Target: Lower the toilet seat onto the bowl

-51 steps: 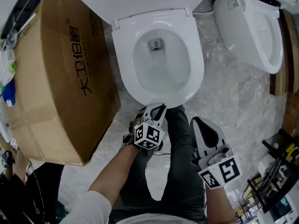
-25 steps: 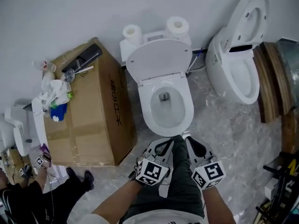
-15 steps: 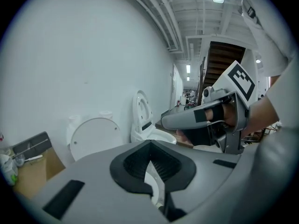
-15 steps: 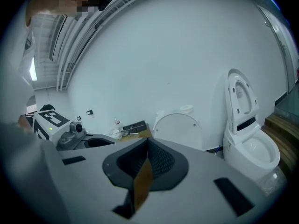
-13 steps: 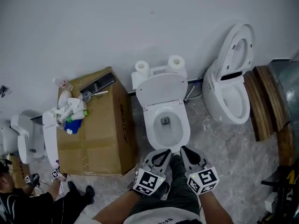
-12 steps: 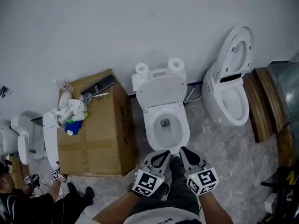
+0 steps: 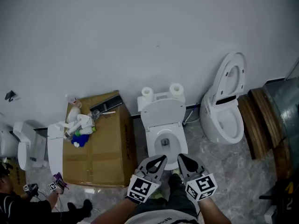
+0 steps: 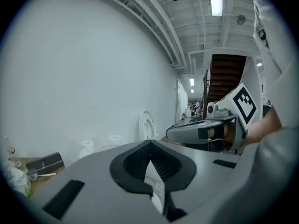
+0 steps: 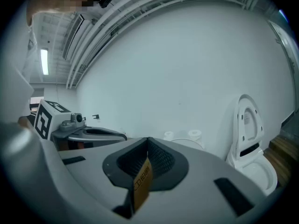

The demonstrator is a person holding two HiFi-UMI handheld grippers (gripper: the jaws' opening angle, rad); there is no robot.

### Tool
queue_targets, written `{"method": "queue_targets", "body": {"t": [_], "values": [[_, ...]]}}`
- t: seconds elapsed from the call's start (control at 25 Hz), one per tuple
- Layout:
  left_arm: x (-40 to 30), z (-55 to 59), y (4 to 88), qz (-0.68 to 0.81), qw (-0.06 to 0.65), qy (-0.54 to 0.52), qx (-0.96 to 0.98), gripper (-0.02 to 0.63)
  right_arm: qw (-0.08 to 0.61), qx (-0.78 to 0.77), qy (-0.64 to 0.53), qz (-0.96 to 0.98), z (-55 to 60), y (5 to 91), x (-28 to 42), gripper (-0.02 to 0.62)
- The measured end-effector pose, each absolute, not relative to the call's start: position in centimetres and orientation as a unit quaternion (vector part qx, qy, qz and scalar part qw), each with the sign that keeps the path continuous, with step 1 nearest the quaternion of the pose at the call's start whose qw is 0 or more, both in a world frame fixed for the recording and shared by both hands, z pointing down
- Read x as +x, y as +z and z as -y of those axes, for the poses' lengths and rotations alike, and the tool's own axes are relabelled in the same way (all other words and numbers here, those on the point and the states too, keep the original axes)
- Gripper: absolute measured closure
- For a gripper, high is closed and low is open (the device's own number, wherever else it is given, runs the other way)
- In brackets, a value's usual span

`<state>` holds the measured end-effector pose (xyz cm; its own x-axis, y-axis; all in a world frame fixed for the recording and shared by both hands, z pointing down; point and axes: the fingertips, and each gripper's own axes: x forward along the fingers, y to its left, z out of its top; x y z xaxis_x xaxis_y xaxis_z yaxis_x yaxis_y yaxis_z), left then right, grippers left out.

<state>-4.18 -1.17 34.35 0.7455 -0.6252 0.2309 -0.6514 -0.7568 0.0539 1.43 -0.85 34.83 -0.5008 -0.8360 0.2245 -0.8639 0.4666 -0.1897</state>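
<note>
A white toilet (image 7: pixel 163 141) stands against the wall in the middle of the head view. Its lid (image 7: pixel 162 112) is raised and leans on the tank; I cannot tell from here whether the seat ring is up with it. My left gripper (image 7: pixel 161 158) and right gripper (image 7: pixel 180 157) are held side by side just in front of the bowl, touching nothing. Both are shut and empty. In the left gripper view the left gripper (image 8: pixel 150 143) has its jaws together, with the right gripper (image 8: pixel 201 132) beside it. The right gripper (image 9: pixel 147 140) likewise shows its jaws together.
A large cardboard box (image 7: pixel 96 143) with clutter (image 7: pixel 79 125) on top stands left of the toilet. Two paper rolls (image 7: pixel 148 92) sit on the tank. A second toilet (image 7: pixel 224 113) with its lid up is at the right, beside wooden pieces (image 7: pixel 261 120). A person (image 7: pixel 14 206) crouches at lower left.
The head view has pulled back and up, so the toilet looks smaller and more wall shows. Both grippers stay shut, side by side in front of the bowl.
</note>
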Motion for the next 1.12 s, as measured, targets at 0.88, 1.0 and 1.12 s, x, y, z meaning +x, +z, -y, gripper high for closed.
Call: {"method": "queue_targets", "body": {"t": [0.88,1.0,1.12], "values": [[-5.5,2.3,21.9,0.376,0.049,0.013,0.925,0.595,0.031,0.468,0.055,0.881,3.0,23.2,0.0,0.58],[-5.7,2.6,21.9,0.38,0.048,0.011,0.924,0.595,0.031,0.467,0.053,0.882,3.2,23.1,-0.1,0.58],[-5.6,3.0,22.0,0.382,0.049,0.011,0.923,0.595,0.035,0.466,0.055,0.882,3.6,23.2,0.0,0.58]]}}
